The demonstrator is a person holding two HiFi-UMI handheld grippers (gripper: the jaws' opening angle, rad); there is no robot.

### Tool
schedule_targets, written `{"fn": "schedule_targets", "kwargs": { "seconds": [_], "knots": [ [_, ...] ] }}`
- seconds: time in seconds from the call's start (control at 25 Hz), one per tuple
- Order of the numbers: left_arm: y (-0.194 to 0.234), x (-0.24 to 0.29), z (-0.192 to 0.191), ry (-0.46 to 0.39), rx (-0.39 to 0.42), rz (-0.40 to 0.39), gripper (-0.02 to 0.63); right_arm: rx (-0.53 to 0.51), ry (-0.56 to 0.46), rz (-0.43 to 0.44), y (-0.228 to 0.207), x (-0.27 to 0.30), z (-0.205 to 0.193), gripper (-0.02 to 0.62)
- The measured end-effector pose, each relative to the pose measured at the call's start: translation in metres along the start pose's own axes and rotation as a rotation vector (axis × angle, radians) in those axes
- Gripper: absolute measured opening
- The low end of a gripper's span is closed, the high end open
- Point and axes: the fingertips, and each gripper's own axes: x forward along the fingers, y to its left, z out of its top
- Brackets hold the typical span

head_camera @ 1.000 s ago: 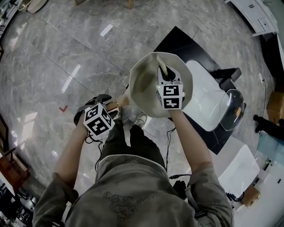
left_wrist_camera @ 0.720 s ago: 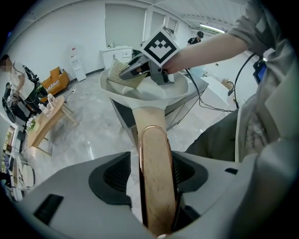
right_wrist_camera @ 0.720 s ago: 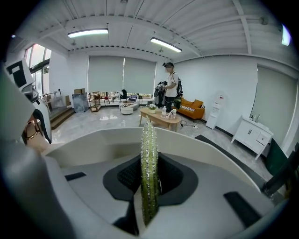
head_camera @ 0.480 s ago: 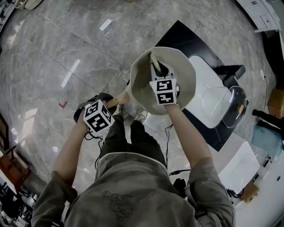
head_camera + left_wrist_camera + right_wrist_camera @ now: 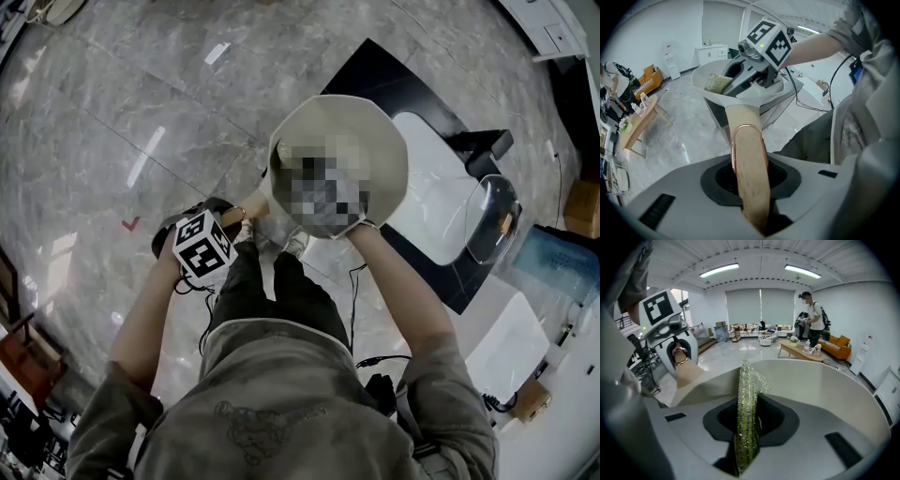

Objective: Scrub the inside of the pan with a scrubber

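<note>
A cream pan [image 5: 375, 117] is held up in the air over the floor. Its tan handle [image 5: 747, 159] runs straight between the jaws of my left gripper [image 5: 752, 187], which are closing on it. In the head view the left gripper [image 5: 242, 217] is at the pan's near-left side. My right gripper [image 5: 747, 427] is shut on a glittery green scrubber [image 5: 747, 404], which stands on edge inside the pan by its wall [image 5: 825, 380]. In the left gripper view the scrubber [image 5: 717, 83] lies in the bowl under the right gripper [image 5: 729, 79]. A blurred patch covers the pan's middle in the head view.
Below is a marble floor with a black mat [image 5: 375, 75], and a glass lid [image 5: 492, 220] on a white surface to the right. In the right gripper view a person [image 5: 813, 319] stands far off by a low table [image 5: 806, 352].
The right gripper with the scrubber has slid a little leftward inside the pan. The pan and left gripper have barely shifted.
</note>
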Motion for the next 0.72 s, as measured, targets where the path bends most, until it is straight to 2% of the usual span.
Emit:
{"fn": "schedule_targets", "kwargs": {
  "seconds": [0.24,0.4,0.52,0.64,0.72],
  "knots": [
    [0.000,0.001,0.000,0.006,-0.002,-0.015,0.106,-0.004,0.089,0.302,0.048,-0.018,-0.017,0.077],
    [0.002,0.000,0.000,0.010,0.002,-0.017,0.106,-0.083,0.206,0.484,0.072,-0.046,-0.044,0.075],
    [0.002,0.000,-0.001,0.013,0.003,-0.018,0.106,-0.150,0.300,0.589,0.081,-0.071,-0.065,0.075],
    [0.001,0.001,-0.001,0.013,0.004,-0.019,0.104,-0.164,0.399,0.676,0.081,-0.099,-0.079,0.075],
    [0.001,0.001,-0.001,0.013,0.005,-0.022,0.104,-0.146,0.420,0.668,0.070,-0.112,-0.076,0.075]
  ]
}}
